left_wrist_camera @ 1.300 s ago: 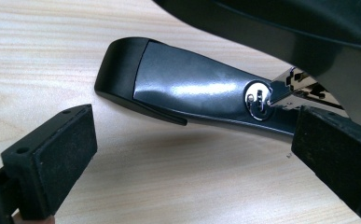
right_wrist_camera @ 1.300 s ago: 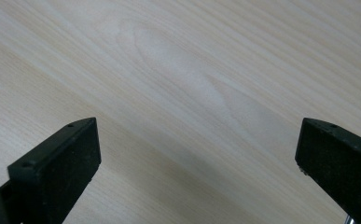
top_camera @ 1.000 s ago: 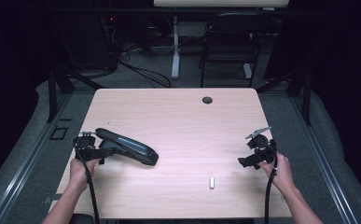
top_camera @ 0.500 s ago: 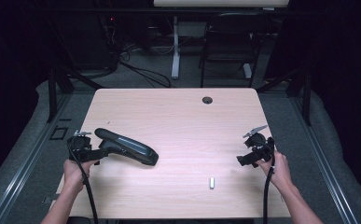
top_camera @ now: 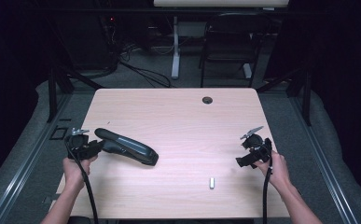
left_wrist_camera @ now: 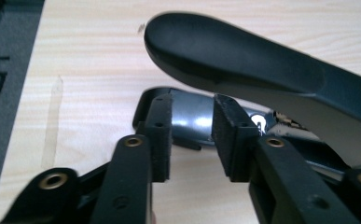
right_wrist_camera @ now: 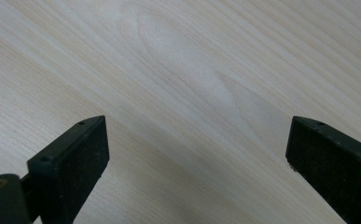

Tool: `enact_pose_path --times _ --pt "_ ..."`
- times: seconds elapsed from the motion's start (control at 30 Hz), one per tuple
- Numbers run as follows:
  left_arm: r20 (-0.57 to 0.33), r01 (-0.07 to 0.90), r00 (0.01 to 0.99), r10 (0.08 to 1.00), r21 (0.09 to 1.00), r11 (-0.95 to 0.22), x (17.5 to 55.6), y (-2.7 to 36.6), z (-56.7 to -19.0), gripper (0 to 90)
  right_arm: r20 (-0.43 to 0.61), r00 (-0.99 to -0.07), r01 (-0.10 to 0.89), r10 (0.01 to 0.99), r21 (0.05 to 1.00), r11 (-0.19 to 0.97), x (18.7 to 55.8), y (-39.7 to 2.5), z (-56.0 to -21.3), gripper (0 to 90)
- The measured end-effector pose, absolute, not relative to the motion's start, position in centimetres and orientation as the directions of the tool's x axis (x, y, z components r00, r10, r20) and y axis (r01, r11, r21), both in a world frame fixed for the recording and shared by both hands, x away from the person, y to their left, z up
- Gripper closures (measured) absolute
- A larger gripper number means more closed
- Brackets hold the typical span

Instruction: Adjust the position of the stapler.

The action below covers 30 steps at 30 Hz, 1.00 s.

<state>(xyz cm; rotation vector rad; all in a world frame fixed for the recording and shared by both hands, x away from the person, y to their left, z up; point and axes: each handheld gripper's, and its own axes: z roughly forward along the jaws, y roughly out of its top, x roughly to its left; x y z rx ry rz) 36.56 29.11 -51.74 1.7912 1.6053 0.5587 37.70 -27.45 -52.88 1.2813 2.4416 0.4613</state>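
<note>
Left claw (top_camera: pixel 90 148) with jaws slightly parted around the rear base of the black stapler (top_camera: pixel 127 146), stapler lying left of the desk (top_camera: pixel 178 116) centre, right claw (top_camera: pixel 249 156) spread wide, well right of the stapler, small staple strip (top_camera: pixel 211 183) between them

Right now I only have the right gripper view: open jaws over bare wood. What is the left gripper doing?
Observer: The left gripper sits at the rear end of a black stapler, jaws apart, pointing at its base.
Operator: Anything on the table near my side?
Observer: A small silver piece lies on the table, left of the right gripper and nearer the person, apart from its jaws.
</note>
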Motion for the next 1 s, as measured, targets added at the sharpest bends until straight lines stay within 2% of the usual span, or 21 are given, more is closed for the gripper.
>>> enact_pose_path --times 0.33,0.43,0.6,1.0 --pt "-0.119 0.675 0.152 0.981 0.737 -0.015 37.1 29.5 -52.2 74.0 -0.168 -0.512 0.727 0.842 0.438 0.530 37.8 -27.8 -52.7 7.2" --pt "-0.116 0.673 0.143 0.983 0.739 -0.011 37.3 29.3 -52.3 80.4 -0.163 -0.519 0.730 0.839 0.425 0.535 37.8 -27.7 -52.8 7.3" --pt "-0.111 0.677 0.136 0.984 0.736 -0.011 37.4 29.0 -52.3 86.0 -0.165 -0.523 0.725 0.836 0.430 0.538 37.7 -27.7 -52.8 7.6" --pt "-0.111 0.705 0.154 0.982 0.709 -0.030 38.5 28.3 -53.0 85.1 -0.170 -0.535 0.728 0.828 0.406 0.553 37.8 -27.7 -52.9 7.6"
